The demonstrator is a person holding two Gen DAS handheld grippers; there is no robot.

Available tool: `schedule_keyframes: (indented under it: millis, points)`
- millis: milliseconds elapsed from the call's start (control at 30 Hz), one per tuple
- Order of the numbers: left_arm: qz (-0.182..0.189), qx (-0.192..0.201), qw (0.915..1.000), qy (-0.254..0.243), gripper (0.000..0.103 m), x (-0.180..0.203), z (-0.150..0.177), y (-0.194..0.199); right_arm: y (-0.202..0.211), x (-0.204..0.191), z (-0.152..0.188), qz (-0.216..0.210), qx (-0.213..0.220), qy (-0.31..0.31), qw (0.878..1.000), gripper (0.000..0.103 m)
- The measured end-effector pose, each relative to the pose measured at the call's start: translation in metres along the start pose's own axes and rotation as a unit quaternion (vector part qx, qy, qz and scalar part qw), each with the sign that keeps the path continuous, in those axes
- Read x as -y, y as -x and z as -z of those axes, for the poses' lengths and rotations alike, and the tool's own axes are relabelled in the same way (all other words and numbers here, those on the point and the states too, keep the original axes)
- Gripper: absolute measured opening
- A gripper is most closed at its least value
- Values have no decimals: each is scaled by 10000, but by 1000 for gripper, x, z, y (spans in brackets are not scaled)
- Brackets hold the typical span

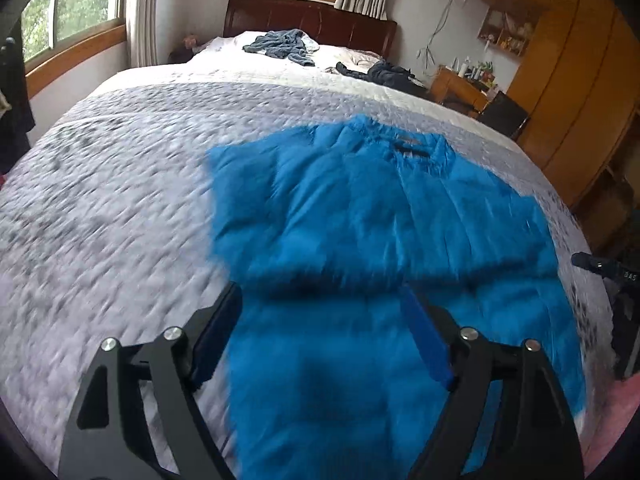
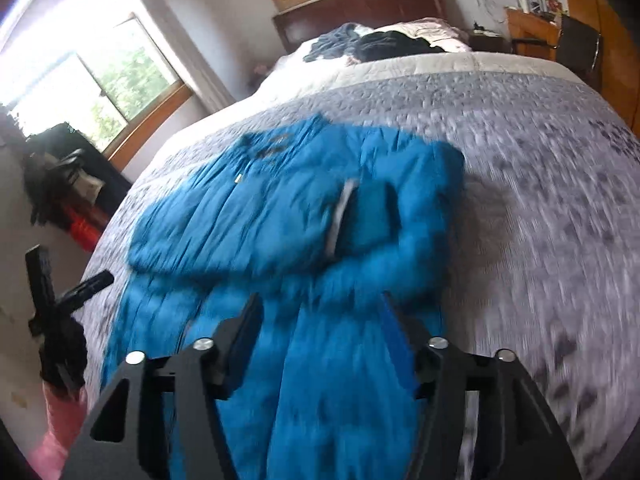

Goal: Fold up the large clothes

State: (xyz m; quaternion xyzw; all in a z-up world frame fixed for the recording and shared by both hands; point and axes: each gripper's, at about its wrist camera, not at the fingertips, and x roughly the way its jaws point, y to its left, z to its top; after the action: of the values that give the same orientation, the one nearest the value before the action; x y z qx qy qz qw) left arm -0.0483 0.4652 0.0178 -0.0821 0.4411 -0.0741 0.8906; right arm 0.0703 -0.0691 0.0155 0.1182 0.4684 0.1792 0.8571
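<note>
Looking from the left wrist, starting at the left edge: a window bright and washed out, dark things hanging below it cut off by the lens rim and impossible to name. Then the grey quilted bed cover, smeared by motion so its pattern reads only as streaks. Lying flat on it, right of centre, the blue padded jacket, collar toward the headboard, its lower part running under the lens and out of sight. Hovering above that lower part, the left gripper, jaws spread wide and holding nothing. Farther back, a grey-blue garment and a dark one, both crumpled and too small to identify. At the right edge, wooden cabinets and a sliver of black hardware, mostly cropped.

Seen from the right wrist, again left to right: a dark cluttered heap by the window, unclear; a black gripper part near the bed's edge, half cut off; the jacket with one sleeve folded across its chest, cuff blurred; the right gripper above the hem, jaws wide apart, empty; bare cover beyond.
</note>
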Motion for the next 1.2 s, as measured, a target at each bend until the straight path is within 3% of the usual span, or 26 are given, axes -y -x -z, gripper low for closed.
schedule_keyframes:
  millis: [100,367,567,767,867,933,1000,1200]
  points:
    - [24,-273,9996,28,84,-12,38,22,21,-1,42,-112,-172,60,9998,70]
    - [328,-762,9960,335,85,-26,125,62,53,-4,141,-49,-459,82,9989,76]
    - [633,-955,9910,690,85,-33,164,65,57,-2,183,-90,-705,-99,9974,77]
    - [819,-961,9890,774,85,-27,175,65,44,-6,199,-185,-914,-108,9956,76]
    - [947,-1037,9874,728,79,-19,177,64,41,-12,201,-89,-868,24,9962,65]
    - [1075,-1106,9851,761,63,-15,178,61,42,-14,200,-159,-853,85,9962,51]
    - [1080,-1133,9842,831,56,-13,179,60,43,-14,199,-217,-822,152,9963,36]
    - [1202,-1046,9824,973,22,-10,177,65,56,-11,192,-516,-599,192,9967,18]
